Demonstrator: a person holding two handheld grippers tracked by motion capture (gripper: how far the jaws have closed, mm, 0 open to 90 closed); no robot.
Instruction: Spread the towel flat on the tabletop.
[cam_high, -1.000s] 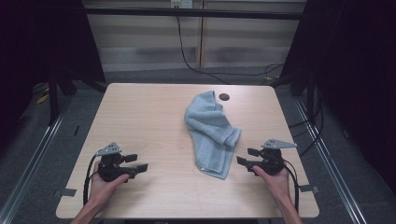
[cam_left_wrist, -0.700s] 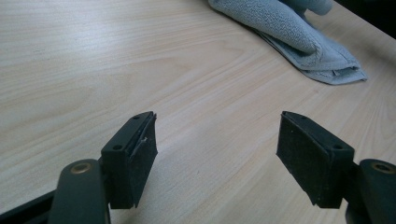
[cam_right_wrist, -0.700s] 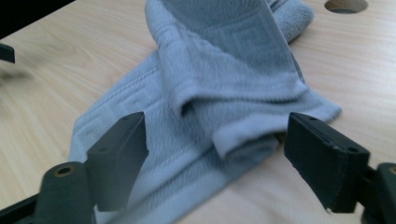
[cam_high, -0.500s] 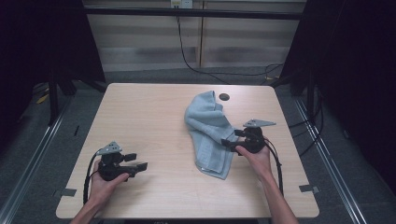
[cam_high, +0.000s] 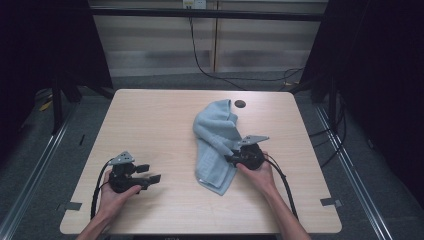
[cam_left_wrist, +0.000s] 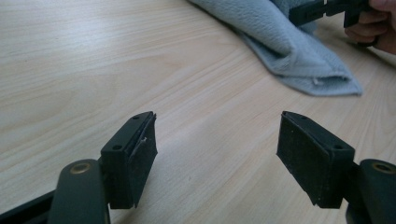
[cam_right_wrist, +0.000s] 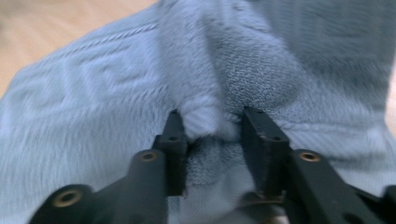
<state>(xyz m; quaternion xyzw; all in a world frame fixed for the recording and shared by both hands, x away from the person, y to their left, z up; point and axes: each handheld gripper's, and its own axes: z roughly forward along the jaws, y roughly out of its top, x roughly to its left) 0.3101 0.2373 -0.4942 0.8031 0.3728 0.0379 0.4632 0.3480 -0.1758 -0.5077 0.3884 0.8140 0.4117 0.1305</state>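
Evidently unlabelled, blue towel (cam_high: 216, 145) bunches inside closing right tool (cam_high: 231, 158).

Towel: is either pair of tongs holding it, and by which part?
The right tongs pinch a raised fold of the towel at its right edge, about midway along; their jaws have just been closing. The left tongs are open, holding nothing.

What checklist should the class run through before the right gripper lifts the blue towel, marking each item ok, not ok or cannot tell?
1. Towel fold between the right gripper's pads: ok; its jaws have just been closing on it.
2. Pads pressing firmly: ok, fabric bunches between them.
3. Left gripper open, holding nothing: ok.
4. Left gripper apart from towel: ok.
5. Towel wholly on the table: ok.
6. Whether one layer or several is pinched: cannot tell.
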